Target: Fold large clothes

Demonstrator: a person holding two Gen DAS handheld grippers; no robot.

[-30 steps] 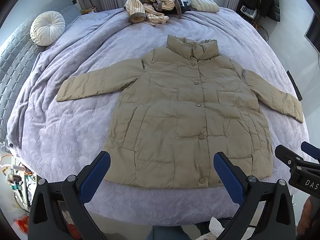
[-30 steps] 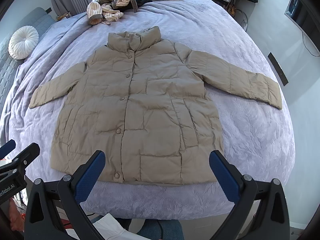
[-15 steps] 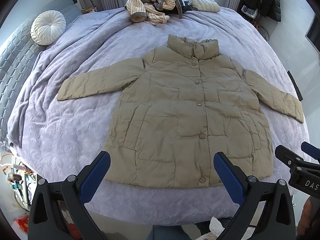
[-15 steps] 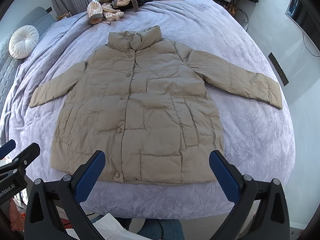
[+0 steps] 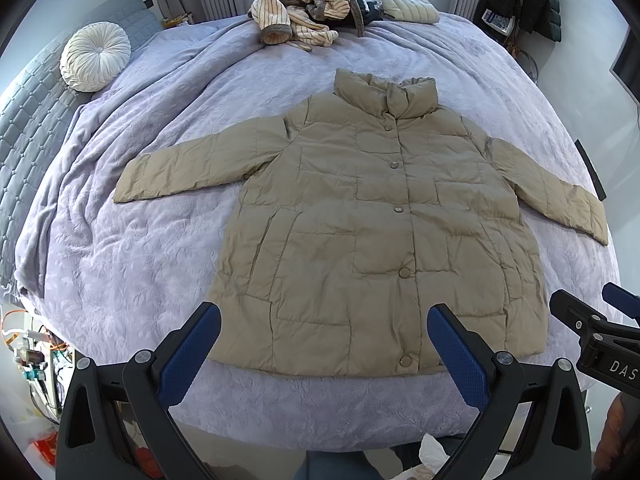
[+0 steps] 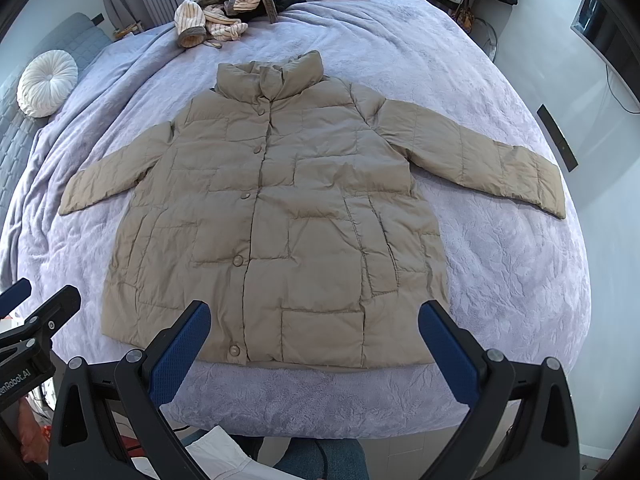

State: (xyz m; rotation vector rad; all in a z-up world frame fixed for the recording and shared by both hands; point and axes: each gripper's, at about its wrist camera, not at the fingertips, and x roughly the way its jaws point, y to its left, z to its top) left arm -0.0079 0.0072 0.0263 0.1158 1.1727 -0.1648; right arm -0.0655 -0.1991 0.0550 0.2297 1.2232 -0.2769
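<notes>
A tan quilted puffer jacket (image 5: 372, 224) (image 6: 280, 208) lies flat and buttoned on a lavender bedspread (image 5: 132, 240) (image 6: 512, 256), both sleeves spread out to the sides, collar pointing away from me. My left gripper (image 5: 324, 320) hovers open above the jacket's hem, nothing between its blue pads. My right gripper (image 6: 316, 316) is likewise open over the hem, held clear of the fabric. Each gripper's body shows at the edge of the other's view.
A pile of striped and dark clothes (image 5: 308, 12) (image 6: 228, 8) and a folded cream quilted garment (image 5: 408, 6) sit at the far end of the bed. A round white cushion (image 5: 95, 56) rests on a grey quilted headboard at the left. Cluttered floor lies below left.
Both views have crept slightly forward and down; the jacket and the grippers' opening are unchanged.
</notes>
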